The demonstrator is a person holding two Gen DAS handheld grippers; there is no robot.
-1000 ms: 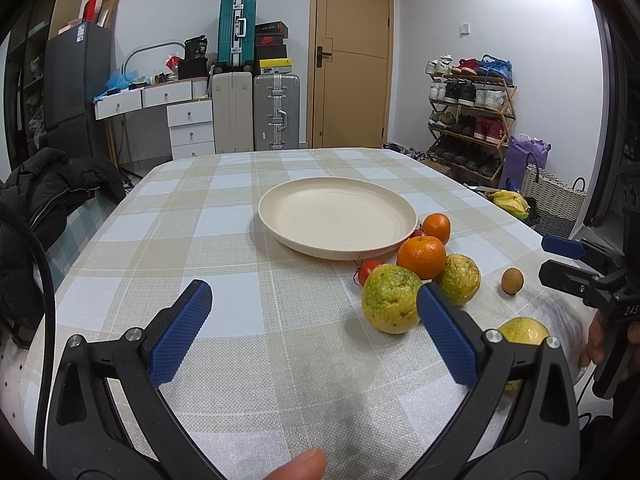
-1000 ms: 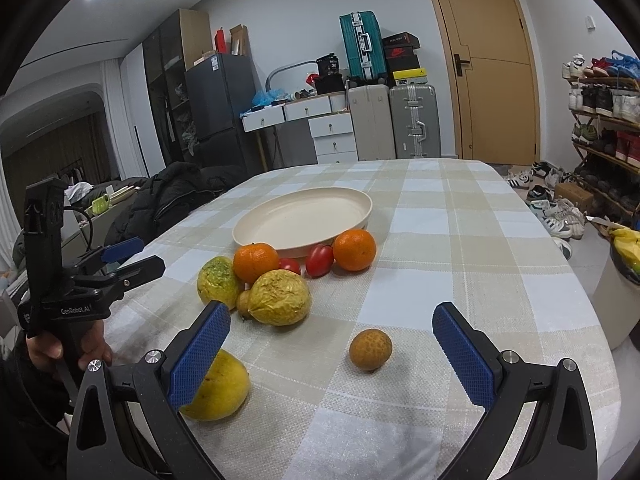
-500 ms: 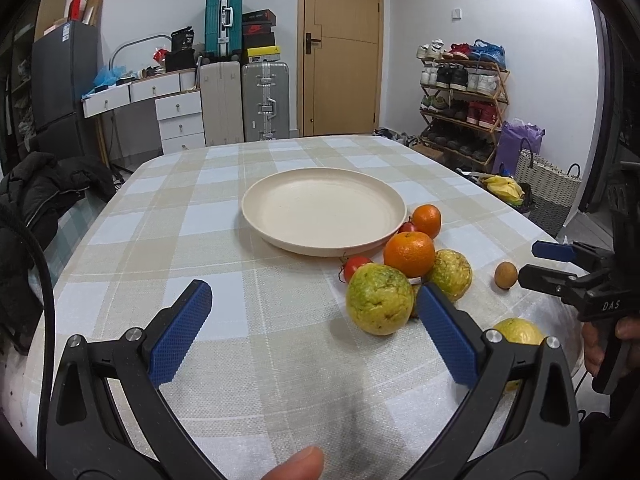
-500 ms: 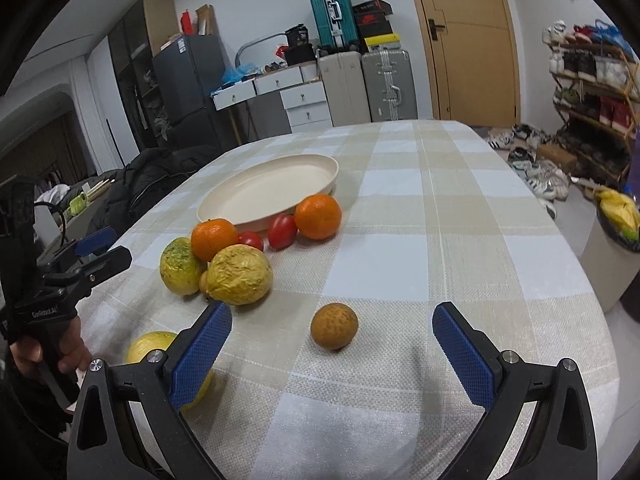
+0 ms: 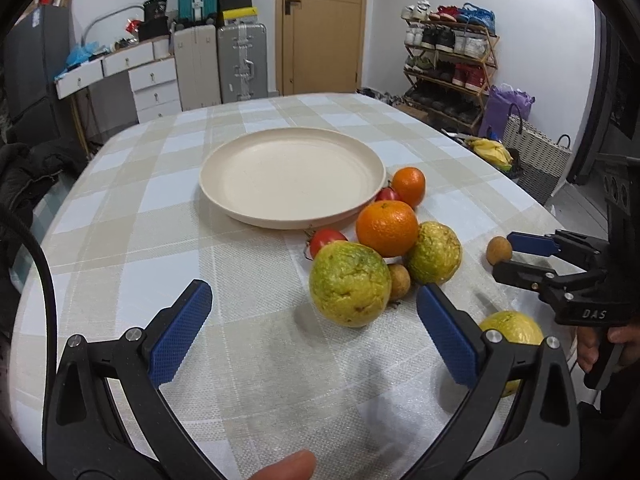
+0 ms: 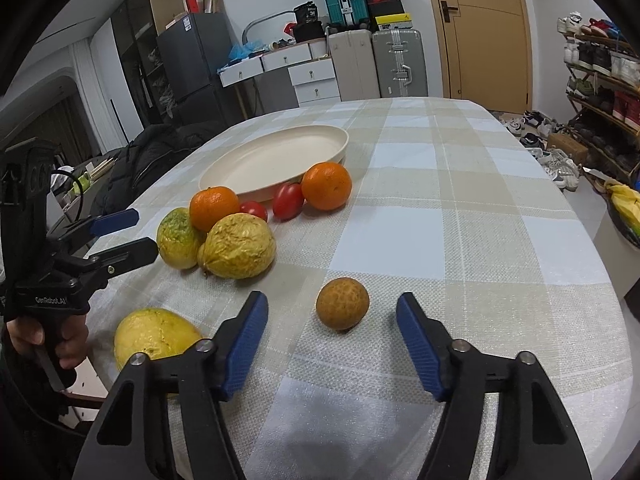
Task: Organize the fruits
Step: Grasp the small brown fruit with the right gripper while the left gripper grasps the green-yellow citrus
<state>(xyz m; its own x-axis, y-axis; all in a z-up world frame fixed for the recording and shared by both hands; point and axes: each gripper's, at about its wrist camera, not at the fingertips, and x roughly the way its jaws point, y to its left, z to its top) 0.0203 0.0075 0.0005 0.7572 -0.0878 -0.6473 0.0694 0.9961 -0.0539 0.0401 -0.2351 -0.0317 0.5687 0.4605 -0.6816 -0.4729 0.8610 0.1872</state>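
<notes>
Even, soft indoor light; faint shadows under the fruit; sharp focus; fisheye bending and dark vignetted corners.

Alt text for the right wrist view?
The right gripper, jaws just closing, brackets a small round brown fruit without touching it, on the checked tablecloth. Beyond lie oranges, tomatoes, yellow-green fruits and an empty cream plate.

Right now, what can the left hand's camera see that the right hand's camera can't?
Only the left wrist view shows the purple bag and woven basket by the shoe rack. Only the right wrist view shows the wardrobe beside the fridge. Both show the empty plate, the small brown fruit, and the right gripper, its fingers just closing around that fruit without touching it.
</notes>
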